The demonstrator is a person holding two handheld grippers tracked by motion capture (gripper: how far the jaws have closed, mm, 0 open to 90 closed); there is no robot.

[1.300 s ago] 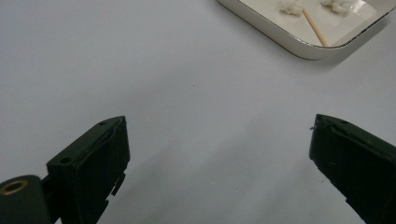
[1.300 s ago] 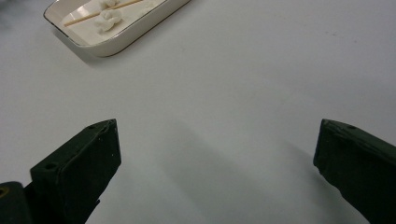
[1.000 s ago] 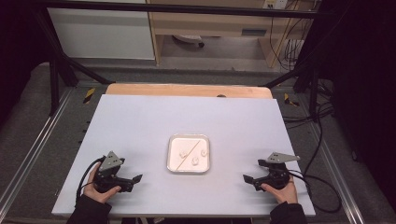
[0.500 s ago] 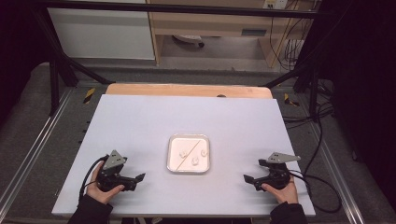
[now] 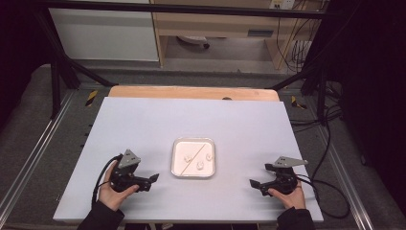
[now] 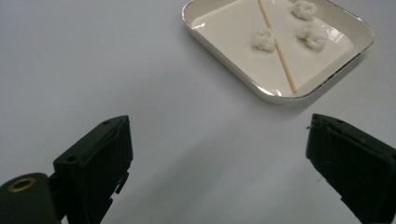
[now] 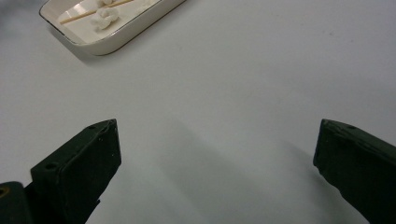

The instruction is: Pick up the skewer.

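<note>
A: Tray (image 5: 193,158) at table (image 5: 143,120) centre, high view; left gripper (image 5: 149,178) at 8 o'clock of it, right gripper (image 5: 254,184) at 4 o'clock, both apart from it.

B: Left gripper view: fingers (image 6: 98,163) wide, empty; tray holds a thin skewer (image 6: 276,43), probably stiff and light, best pinched mid-shaft, plus three soft white pieces (image 6: 264,38).

A: Right gripper view: fingers (image 7: 84,161) wide; tray (image 7: 112,35) at 11 o'clock.

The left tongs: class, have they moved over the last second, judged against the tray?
Yes, slightly. The left tongs slid toward the table's near edge, a little farther from the tray.

Tray (image 5: 178,167): I see it mid-tabletop (image 5: 191,120), holding a stick (image 5: 195,154).
Left gripper (image 5: 152,179): I hold it left of tray.
Right gripper (image 5: 253,184): right, farther off.
</note>
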